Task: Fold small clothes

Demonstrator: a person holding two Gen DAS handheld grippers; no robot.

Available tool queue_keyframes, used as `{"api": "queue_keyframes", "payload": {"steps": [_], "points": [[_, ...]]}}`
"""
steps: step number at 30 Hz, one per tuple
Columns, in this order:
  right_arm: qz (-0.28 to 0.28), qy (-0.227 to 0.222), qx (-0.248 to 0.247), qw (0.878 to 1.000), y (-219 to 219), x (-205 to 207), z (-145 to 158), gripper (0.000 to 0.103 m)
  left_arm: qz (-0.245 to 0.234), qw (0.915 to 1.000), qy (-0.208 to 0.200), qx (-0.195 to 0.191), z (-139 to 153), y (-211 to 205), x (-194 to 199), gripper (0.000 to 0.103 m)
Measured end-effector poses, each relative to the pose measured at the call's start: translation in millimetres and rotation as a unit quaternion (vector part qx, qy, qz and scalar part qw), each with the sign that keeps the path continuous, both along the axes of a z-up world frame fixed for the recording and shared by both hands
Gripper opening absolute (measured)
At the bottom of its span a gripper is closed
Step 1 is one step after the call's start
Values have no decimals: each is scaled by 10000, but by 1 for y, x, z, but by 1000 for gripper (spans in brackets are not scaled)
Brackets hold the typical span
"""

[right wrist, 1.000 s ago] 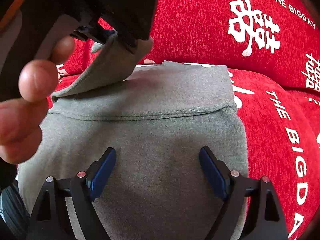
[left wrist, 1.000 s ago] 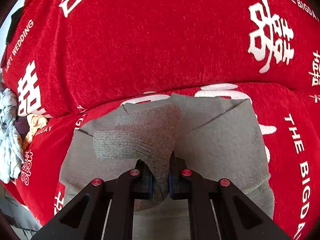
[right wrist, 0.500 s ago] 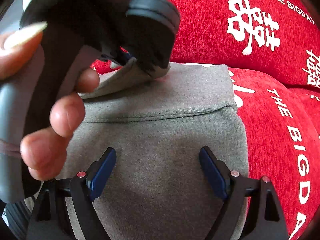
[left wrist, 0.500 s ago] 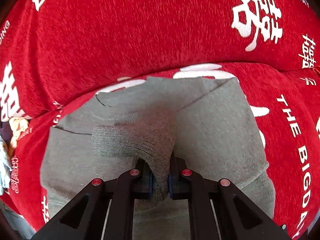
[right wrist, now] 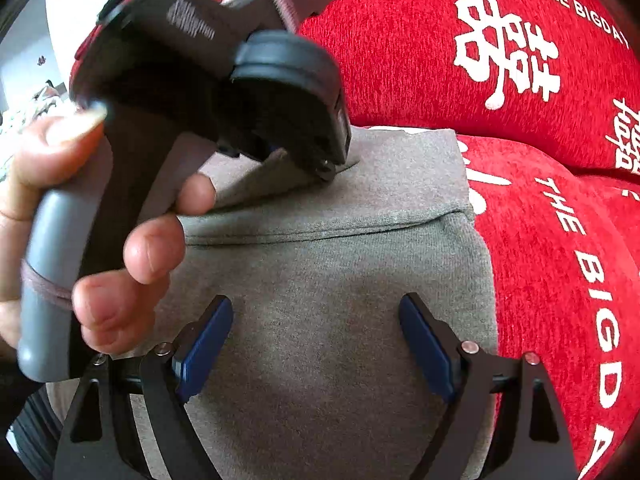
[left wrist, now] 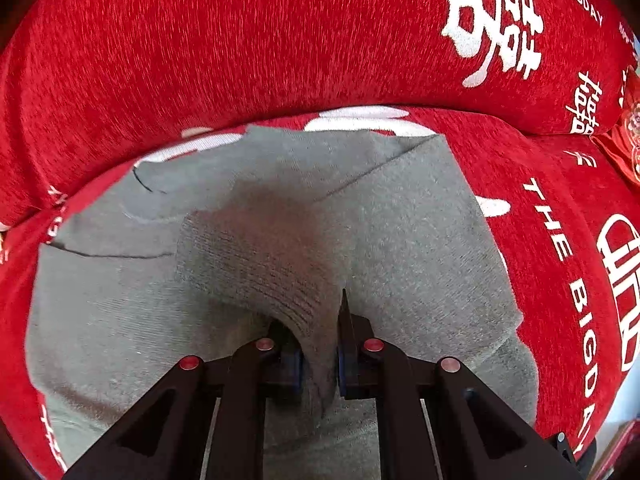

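Observation:
A small grey knit garment (left wrist: 420,240) lies partly folded on a red sofa seat; it also shows in the right wrist view (right wrist: 328,280). My left gripper (left wrist: 318,360) is shut on the garment's ribbed cuff end (left wrist: 260,264) and holds it low over the folded body. In the right wrist view the left gripper (right wrist: 320,160) carries that sleeve across the garment's far part. My right gripper (right wrist: 316,344) is open and empty, its blue pads (right wrist: 208,344) hovering over the garment's near part.
The red sofa seat (left wrist: 560,240) with white lettering surrounds the garment. The red backrest cushion (left wrist: 240,60) rises just behind it. The person's hand (right wrist: 120,248) on the left gripper's handle fills the left of the right wrist view.
My left gripper has carried the cuff rightward and lower across the garment, now near its far right part. My right gripper has stayed still and open.

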State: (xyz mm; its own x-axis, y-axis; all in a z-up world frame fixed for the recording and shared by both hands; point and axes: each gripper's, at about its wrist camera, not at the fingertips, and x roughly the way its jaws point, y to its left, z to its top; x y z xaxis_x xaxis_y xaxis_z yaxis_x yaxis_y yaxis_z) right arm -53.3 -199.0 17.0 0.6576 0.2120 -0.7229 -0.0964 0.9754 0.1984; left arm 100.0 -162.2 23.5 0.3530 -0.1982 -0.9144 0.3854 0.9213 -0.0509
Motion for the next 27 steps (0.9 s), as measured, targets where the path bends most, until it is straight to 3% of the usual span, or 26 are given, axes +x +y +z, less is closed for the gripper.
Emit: {"api": "queue_keyframes", "payload": {"steps": [2, 3, 4, 5, 7, 14, 22, 27], "points": [[-5, -2, 12, 10000, 0, 0, 0, 89, -37, 10000, -2, -84, 0, 1, 0, 25], [-4, -2, 11, 10000, 1, 0, 0, 89, -89, 9998, 50, -180, 0, 1, -1, 54], [6, -5, 19, 10000, 1, 0, 0, 89, -138, 9995, 98, -257, 0, 0, -1, 93], [7, -3, 17, 10000, 2, 0, 0, 89, -133, 9996, 3, -229, 1, 0, -4, 102], [19, -2, -85, 10000, 4, 0, -1, 90, -140, 9995, -262, -137, 5, 0, -8, 103], [28, 5, -42, 10000, 5, 1, -1, 91, -123, 9986, -314, -403, 13, 21, -9, 103], [-353, -11, 297, 9989, -18, -1, 18, 91, 97, 9941, -643, -863, 32, 91, -24, 103], [-388, -39, -41, 9992, -14, 36, 40, 91, 670, 9911, -636, -956, 25, 145, -20, 103]]}}
